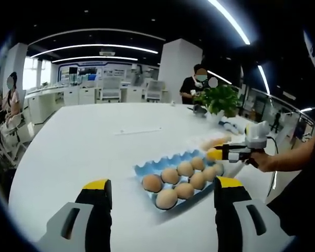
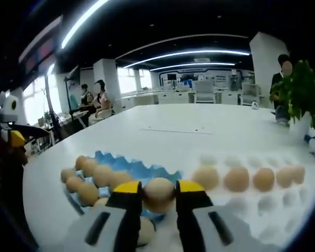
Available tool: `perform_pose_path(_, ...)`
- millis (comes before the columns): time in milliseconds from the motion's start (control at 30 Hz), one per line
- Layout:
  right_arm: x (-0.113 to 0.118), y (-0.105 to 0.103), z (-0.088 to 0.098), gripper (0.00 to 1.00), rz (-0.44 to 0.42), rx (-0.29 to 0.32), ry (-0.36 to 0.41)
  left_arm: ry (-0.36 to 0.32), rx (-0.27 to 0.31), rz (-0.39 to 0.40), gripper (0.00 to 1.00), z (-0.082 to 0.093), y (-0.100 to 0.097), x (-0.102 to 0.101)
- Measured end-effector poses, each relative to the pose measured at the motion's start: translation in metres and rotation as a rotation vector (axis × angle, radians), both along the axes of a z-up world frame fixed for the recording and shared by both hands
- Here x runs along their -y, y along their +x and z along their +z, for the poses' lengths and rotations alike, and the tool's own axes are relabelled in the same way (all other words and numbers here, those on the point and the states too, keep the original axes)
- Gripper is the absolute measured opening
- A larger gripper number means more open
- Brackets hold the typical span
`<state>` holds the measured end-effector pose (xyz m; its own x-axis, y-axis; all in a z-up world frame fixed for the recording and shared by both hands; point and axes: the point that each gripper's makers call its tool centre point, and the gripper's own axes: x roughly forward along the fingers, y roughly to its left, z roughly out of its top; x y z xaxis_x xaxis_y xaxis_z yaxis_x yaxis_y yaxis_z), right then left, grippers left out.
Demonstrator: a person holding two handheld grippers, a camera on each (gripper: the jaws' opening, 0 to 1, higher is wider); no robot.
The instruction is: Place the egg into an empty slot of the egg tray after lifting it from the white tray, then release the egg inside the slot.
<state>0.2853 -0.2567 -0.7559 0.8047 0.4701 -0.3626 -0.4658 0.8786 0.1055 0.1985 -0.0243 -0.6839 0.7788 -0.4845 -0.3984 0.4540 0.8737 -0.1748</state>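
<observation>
Fingers of the right gripper (image 2: 158,195) are closed on an egg (image 2: 158,193), one yellow tip pressing each side of it. This egg hangs above the near edge of the blue egg tray (image 2: 127,165), between that tray and the white tray (image 2: 283,202). I judge the egg to be light, smooth and very fragile; the shell can crack under a strong squeeze and can slip under a weak one. The best hold is across its widest middle, with gentle pressure, and the present hold looks close to this.

Around the egg tray: several eggs already sit in its slots, and blue empty slots show at the far side of it. Four more eggs lie in a row in the white tray, just beside the egg tray.

Fingers of the left gripper (image 1: 160,192) stand wide apart and hold nothing; this gripper hovers over the white worktop (image 1: 94,147), in front of the egg tray. A green plant (image 1: 219,98) stands well behind the egg tray.
</observation>
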Motion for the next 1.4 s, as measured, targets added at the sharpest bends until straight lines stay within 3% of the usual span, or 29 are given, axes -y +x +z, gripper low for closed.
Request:
perform_pose_path(933,-0.012,-0.003,-0.019,0.25,0.071,-0.058,-0.056,-0.007,-0.007,0.009,0.81,-0.003,0.001,-0.003)
perform_pose_path(1400,-0.011,-0.004,-0.023,0.25,0.085,-0.094,-0.025,0.008,-0.003,0.000,0.83,-0.003,0.000,-0.001)
